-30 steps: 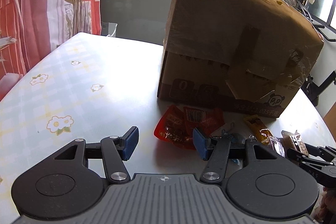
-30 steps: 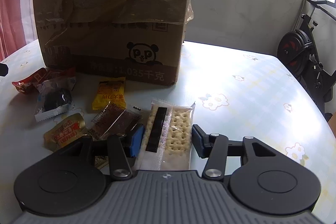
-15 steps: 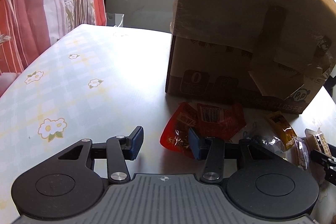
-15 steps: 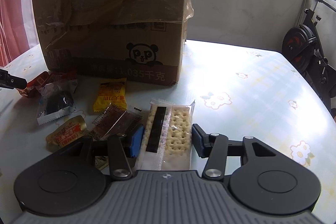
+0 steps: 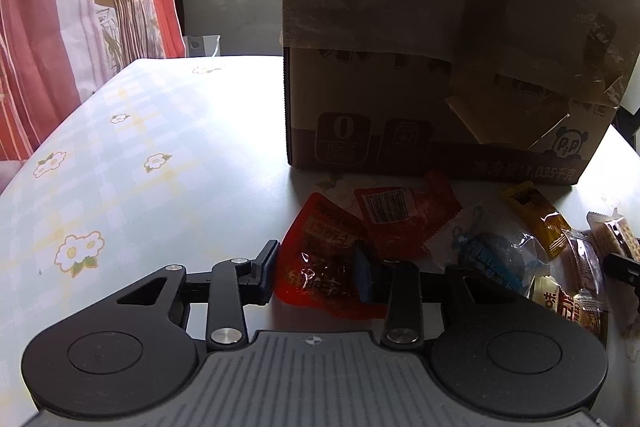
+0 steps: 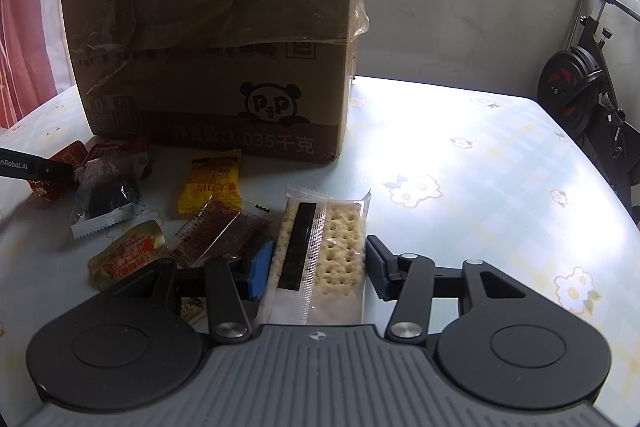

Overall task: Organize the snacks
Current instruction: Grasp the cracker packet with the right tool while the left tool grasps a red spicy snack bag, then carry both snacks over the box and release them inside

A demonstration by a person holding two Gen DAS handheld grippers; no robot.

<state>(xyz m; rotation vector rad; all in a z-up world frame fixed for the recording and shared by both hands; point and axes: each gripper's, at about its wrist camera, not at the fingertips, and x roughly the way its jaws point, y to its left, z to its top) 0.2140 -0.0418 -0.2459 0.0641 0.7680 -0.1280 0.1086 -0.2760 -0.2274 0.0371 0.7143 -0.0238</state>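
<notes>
Two grippers are at work in front of one large cardboard box (image 6: 212, 39), a worn, tape-patched carton with a printed panda, standing on the table (image 6: 480, 163), whose glossy checked cloth carries a flower print.

Snacks lie loose on the cloth just before the box. The cracker packet (image 6: 320, 251), a flat rectangular clear sleeve with dimpled biscuits and a dark stripe, lies between the jaws of the right gripper (image 6: 318, 267). Those jaws stand released, pads just beside the packet's long edges, right pad slightly apart. The left gripper (image 5: 316, 273) is likewise released, straddling the near end of a crinkled red pouch (image 5: 320, 267), which overlaps a second red packet (image 5: 400, 215).

Smaller items: a yellow sachet (image 6: 212, 183), a dark round sweet in clear film (image 6: 108, 199), a brown-printed wrapper (image 6: 220, 231) and an amber jelly piece (image 6: 128, 253).

Risks, as judged: film is slick and the cloth glossy, so closing jaws may push a packet along rather than seize it. Hard closure could crush the crackers. The left jaws may drag the overlapping red packet.
</notes>
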